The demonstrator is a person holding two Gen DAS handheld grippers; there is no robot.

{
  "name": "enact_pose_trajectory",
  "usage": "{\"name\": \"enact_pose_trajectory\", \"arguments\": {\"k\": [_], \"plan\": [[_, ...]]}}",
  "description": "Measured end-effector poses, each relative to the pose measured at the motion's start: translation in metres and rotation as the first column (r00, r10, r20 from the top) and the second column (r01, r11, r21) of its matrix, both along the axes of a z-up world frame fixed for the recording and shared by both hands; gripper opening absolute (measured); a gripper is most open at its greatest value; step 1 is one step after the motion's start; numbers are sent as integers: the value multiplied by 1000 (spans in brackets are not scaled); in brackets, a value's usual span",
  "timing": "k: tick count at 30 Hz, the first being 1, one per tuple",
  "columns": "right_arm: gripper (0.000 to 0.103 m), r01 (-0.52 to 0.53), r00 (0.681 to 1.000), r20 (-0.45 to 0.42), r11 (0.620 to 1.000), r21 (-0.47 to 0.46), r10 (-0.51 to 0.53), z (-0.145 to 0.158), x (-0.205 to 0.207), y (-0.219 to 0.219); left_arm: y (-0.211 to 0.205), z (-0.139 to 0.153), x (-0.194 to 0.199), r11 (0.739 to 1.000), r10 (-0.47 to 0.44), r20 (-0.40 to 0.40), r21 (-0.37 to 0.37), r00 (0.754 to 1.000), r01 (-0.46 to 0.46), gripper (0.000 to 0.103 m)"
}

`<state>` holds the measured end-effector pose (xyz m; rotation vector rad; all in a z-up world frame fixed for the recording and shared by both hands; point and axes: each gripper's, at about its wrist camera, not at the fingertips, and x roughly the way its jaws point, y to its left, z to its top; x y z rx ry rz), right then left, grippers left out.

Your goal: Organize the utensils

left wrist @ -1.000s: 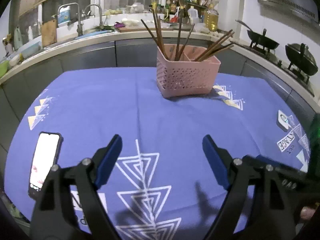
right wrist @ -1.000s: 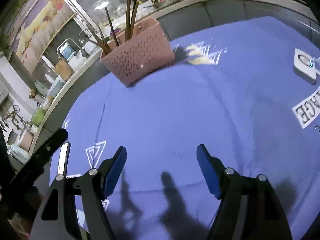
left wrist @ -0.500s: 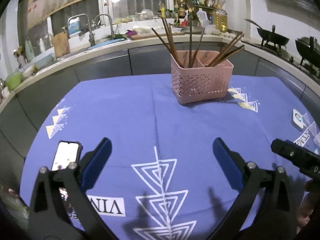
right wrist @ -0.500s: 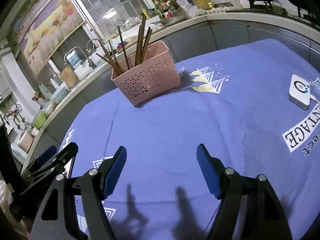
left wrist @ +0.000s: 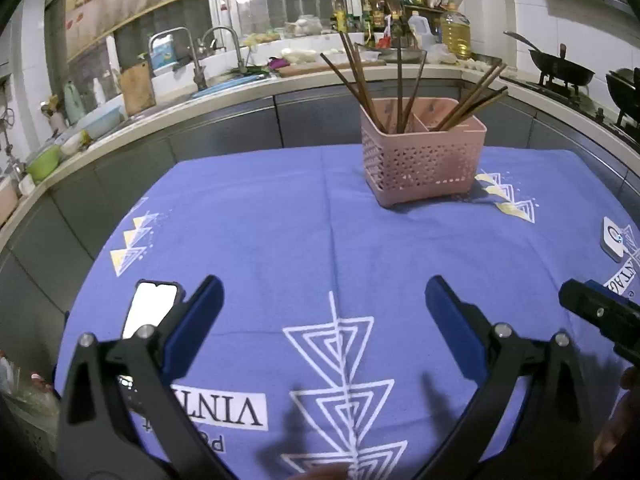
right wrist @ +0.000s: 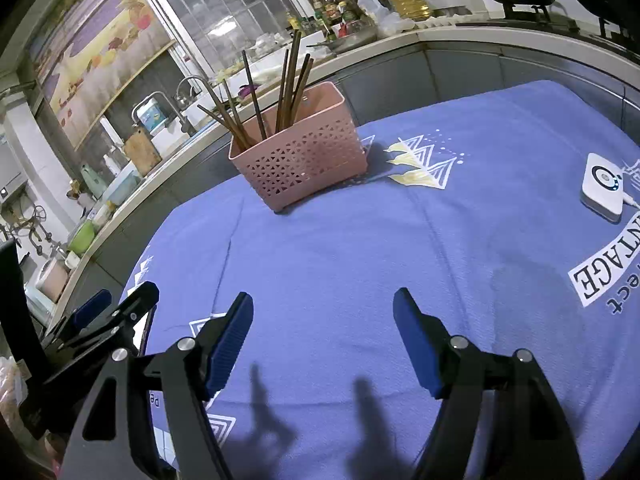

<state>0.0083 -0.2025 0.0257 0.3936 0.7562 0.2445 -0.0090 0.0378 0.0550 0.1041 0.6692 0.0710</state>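
Note:
A pink perforated utensil basket (left wrist: 424, 162) stands upright at the far side of the blue tablecloth (left wrist: 280, 232); it also shows in the right wrist view (right wrist: 300, 160). Several dark wooden chopsticks (left wrist: 360, 80) stand in its compartments, leaning outward; they also show in the right wrist view (right wrist: 288, 76). My left gripper (left wrist: 324, 304) is open and empty, above the near part of the cloth, well short of the basket. My right gripper (right wrist: 324, 316) is open and empty, also near the front. The left gripper shows at the left edge of the right wrist view (right wrist: 116, 312).
A phone (left wrist: 150, 312) with a lit screen lies on the cloth by my left finger. A small white device (right wrist: 604, 188) with a cable lies at the right. A kitchen counter with sink (left wrist: 200, 72), bottles and woks (left wrist: 560, 68) runs behind the table.
Both grippers have pulled back and tilted upward, so the basket sits farther off and more of the kitchen shows. Both stay open and empty.

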Motion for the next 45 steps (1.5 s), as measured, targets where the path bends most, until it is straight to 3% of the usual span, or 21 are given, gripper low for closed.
{"name": "enact_pose_trajectory", "arguments": {"k": [28, 45], "plan": [[72, 8, 1000, -7, 1000, 4, -8, -2, 1, -1, 6, -3, 2, 999, 17, -14, -31, 1000, -17, 97], [72, -17, 999, 41, 1000, -15, 17, 9, -6, 8, 11, -3, 3, 999, 40, -28, -25, 999, -41, 97]]}}
